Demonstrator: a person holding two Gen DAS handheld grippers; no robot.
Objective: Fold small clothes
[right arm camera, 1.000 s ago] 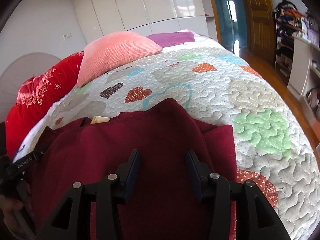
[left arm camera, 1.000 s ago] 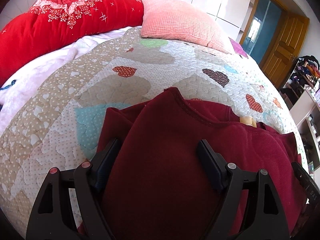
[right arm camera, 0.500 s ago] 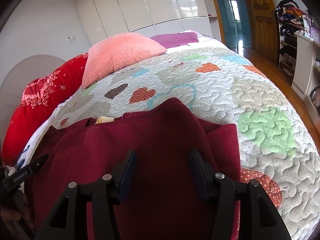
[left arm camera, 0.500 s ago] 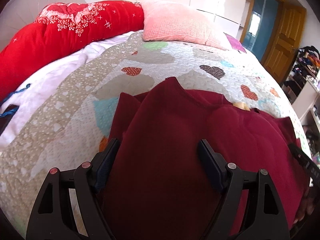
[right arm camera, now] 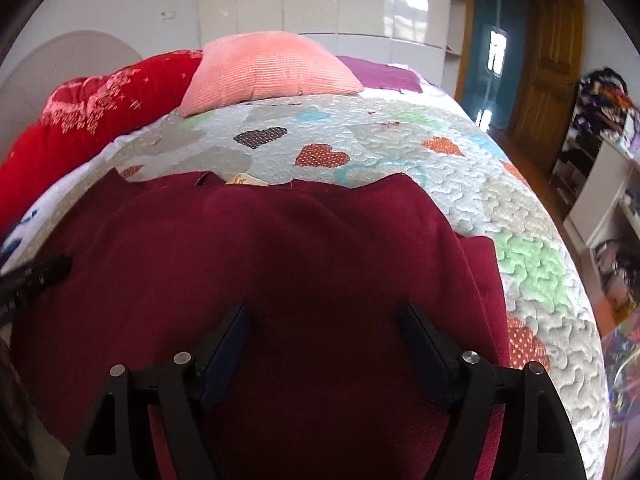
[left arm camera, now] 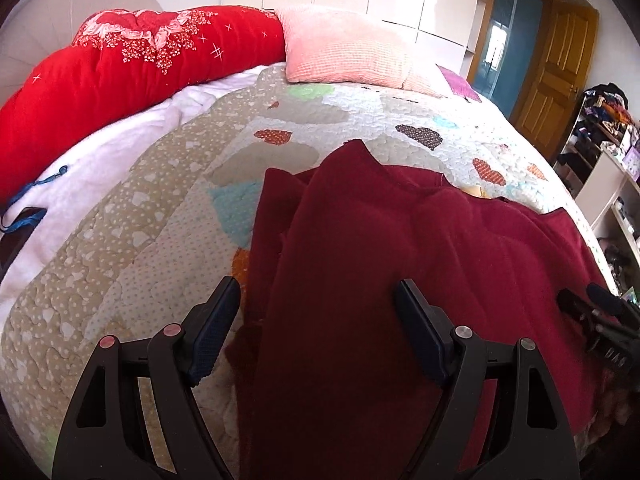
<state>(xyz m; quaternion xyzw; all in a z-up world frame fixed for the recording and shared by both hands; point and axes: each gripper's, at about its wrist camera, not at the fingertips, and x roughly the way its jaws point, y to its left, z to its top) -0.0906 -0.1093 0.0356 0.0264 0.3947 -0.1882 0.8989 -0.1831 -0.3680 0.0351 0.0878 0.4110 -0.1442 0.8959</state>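
Wider now, the right claw [right arm camera: 324, 344] has just been opening above the maroon garment [right arm camera: 280, 260]; left claw [left arm camera: 316, 316] spread over its edge

Left gripper [left arm camera: 318, 320]: matte black plastic, two open-framed triangular arms, dark blue textured pads [left arm camera: 212, 332], pink-red round rivets on one arm, silver on the other. Right gripper [right arm camera: 326, 344]: same black frame, silver rivets, dark pads; white lettering on its side, illegible.
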